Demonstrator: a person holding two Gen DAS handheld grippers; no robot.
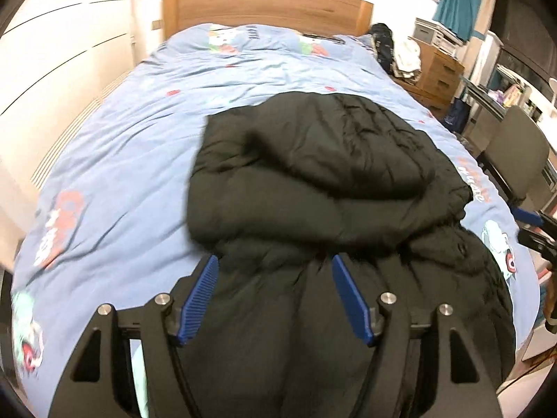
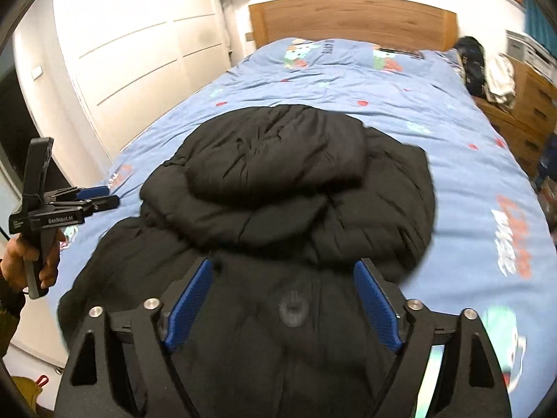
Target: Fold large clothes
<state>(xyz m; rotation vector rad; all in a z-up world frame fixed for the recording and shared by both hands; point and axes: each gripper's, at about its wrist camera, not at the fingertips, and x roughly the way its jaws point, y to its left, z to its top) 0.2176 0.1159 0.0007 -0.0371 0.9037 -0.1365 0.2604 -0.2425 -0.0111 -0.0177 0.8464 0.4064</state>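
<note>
One black puffer jacket (image 1: pixel 313 181), quilted and matte, lies on the near half of the bed; its upper part is doubled over the lower, leaving a rounded, bulging mound with soft creases. A round grey emblem (image 2: pixel 294 308), blurred, sits on the lower panel. The duvet (image 1: pixel 139 139) beneath is light blue cotton-like cloth, wrinkled, printed with cartoon figures and red-orange lettering. One wooden headboard (image 1: pixel 268 3), flat grain, stands at the far end; one wooden drawer unit (image 1: pixel 440 69) to the right carries a heap of clothes. Two grippers, each with two ribbed blue pads on black arms. Left gripper (image 1: pixel 275 261): jaws spread wide above the jacket, nothing between the pads, no contact seen. Right gripper (image 2: pixel 282 264): jaws spread wider, likewise empty, above the jacket's lower panel. In the right wrist view a hand (image 2: pixel 24 261) grips the left tool's handle.
</note>
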